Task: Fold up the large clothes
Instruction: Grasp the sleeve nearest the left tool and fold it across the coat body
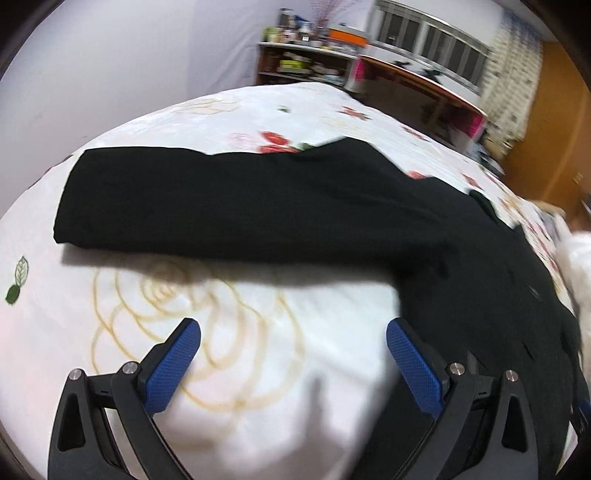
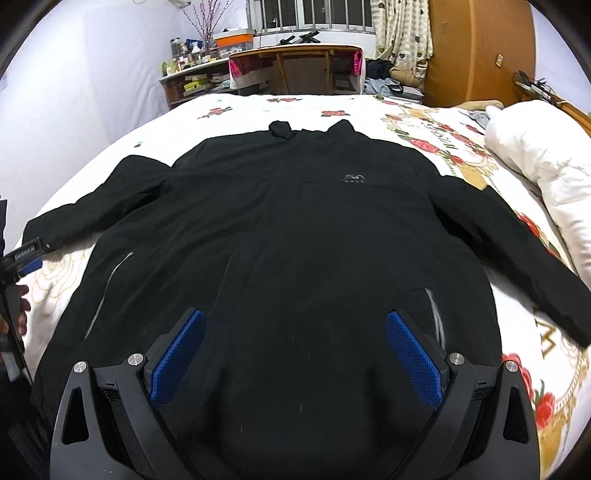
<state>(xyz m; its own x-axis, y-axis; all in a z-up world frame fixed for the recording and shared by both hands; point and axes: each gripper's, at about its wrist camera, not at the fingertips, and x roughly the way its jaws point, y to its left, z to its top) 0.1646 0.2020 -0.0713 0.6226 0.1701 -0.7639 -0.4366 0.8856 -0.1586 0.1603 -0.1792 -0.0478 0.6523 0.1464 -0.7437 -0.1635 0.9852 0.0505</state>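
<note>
Floral bedsheet carries black jacket, laid flat, front up, sleeves out. Right gripper hangs over its hem w/ jaws wide, empty. Left gripper also wide, over bare sheet just beside one sleeve.

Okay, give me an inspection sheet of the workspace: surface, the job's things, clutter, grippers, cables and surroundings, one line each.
Surface: bed sheet, white with a floral print.
Job's things: black jacket lies flat, front up, unfolded, both sleeves spread outward; left sleeve stretches across the sheet.
Clutter: white pillow on the right edge of the bed.
Grippers: left gripper open over bare sheet near the sleeve; right gripper open above the jacket's hem; neither holds anything.
Cables: nothing seen.
Surroundings: cluttered shelf, wooden desk, barred window, curtain, wooden door.
</note>
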